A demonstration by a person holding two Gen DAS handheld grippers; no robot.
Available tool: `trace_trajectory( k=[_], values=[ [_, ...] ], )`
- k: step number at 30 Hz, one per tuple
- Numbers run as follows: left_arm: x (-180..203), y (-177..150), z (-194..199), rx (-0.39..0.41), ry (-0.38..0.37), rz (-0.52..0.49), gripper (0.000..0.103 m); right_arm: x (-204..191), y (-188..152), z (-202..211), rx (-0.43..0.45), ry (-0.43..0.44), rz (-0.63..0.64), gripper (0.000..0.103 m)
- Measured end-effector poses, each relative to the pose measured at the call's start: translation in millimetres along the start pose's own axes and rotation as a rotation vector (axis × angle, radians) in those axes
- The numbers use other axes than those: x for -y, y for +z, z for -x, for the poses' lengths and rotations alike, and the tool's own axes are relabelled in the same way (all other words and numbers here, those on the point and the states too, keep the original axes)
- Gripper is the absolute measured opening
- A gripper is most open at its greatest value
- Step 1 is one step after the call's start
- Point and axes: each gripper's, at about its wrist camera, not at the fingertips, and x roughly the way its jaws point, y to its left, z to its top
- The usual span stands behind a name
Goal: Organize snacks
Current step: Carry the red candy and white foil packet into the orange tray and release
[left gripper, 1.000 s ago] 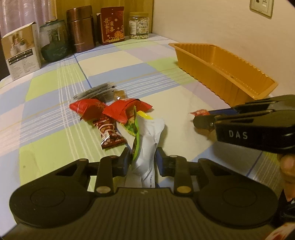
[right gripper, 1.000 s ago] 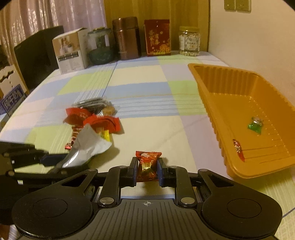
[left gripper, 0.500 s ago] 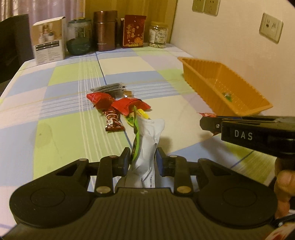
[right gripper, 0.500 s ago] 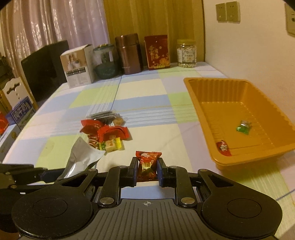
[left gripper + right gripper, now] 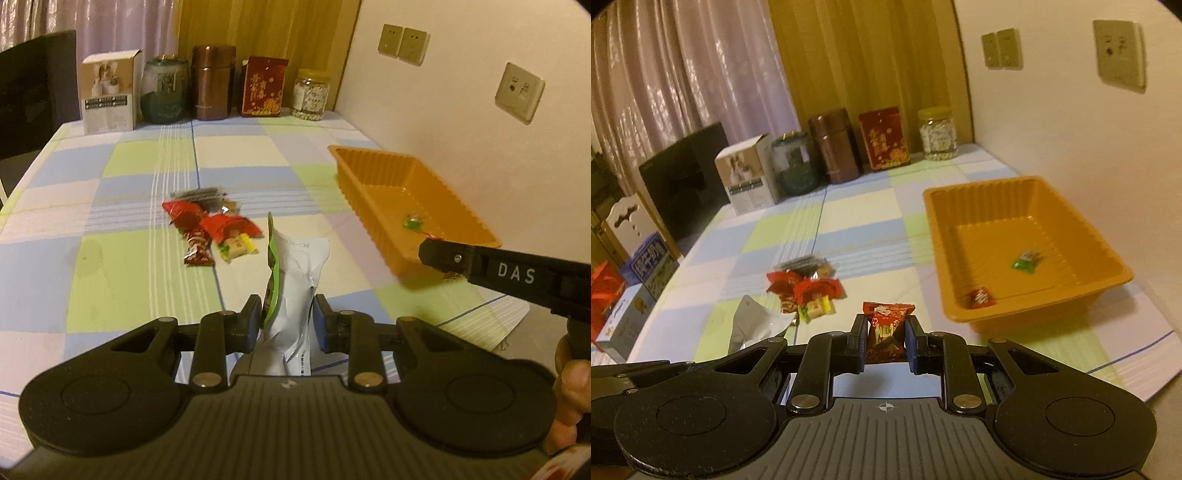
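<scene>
Both grippers, left (image 5: 287, 317) clenching a white packet (image 5: 295, 280) and right (image 5: 886, 338) a red candy (image 5: 886, 328), hover over the table; two sweets lie in the orange tray (image 5: 1108, 280) at two o'clock, a small pile (image 5: 803, 291) remains at ten o'clock.

The right gripper (image 5: 439, 254), reaching in from the right just ahead of the left gripper's fingers, carries the white letters "DAS" on its black side. The white pouch (image 5: 295, 280) clamped between the left gripper's fingers shows a printed code near its top edge ending in "-132"; the digits before that are too blurred to make out. Far ahead of both grippers, at the table's back edge, the red box (image 5: 263, 87) bears gold Chinese characters, too small to read. Down to the left of the right gripper, a blue box (image 5: 652, 267) bears large white Chinese characters, also unclear.
</scene>
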Motion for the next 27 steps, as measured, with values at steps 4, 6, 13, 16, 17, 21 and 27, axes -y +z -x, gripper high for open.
trace_trajectory(
  k=[4, 6, 13, 16, 17, 21, 27],
  values=[
    [14.2, 8.9, 5.0, 0.009, -0.015, -0.006, 0.027, 10.3, 7.3, 13.0, 0.015, -0.018, -0.015, 0.021],
    [19.9, 14.3, 5.1, 0.013, -0.028, -0.013, 0.027, 16.6, 11.5, 19.6, 0.025, -0.032, -0.021, 0.021],
    [46.5, 37.8, -1.6, 0.032, -0.084, -0.043, 0.027, 45.9, 28.2, 32.8, 0.068, -0.104, -0.048, 0.021],
    [59.9, 46.9, -10.7, 0.031, -0.111, -0.057, 0.027, 60.8, 32.1, 34.8, 0.076, -0.134, -0.066, 0.021],
    [64.3, 49.5, -13.9, 0.030, -0.118, -0.062, 0.027, 65.9, 33.9, 34.4, 0.077, -0.144, -0.072, 0.021],
    [81.7, 60.3, -29.7, 0.021, -0.147, -0.086, 0.027, 82.8, 41.5, 30.9, 0.082, -0.172, -0.089, 0.021],
    [104.9, 73.7, -55.6, 0.007, -0.185, -0.125, 0.027, 102.9, 53.1, 18.0, 0.078, -0.199, -0.088, 0.021]
  ],
)
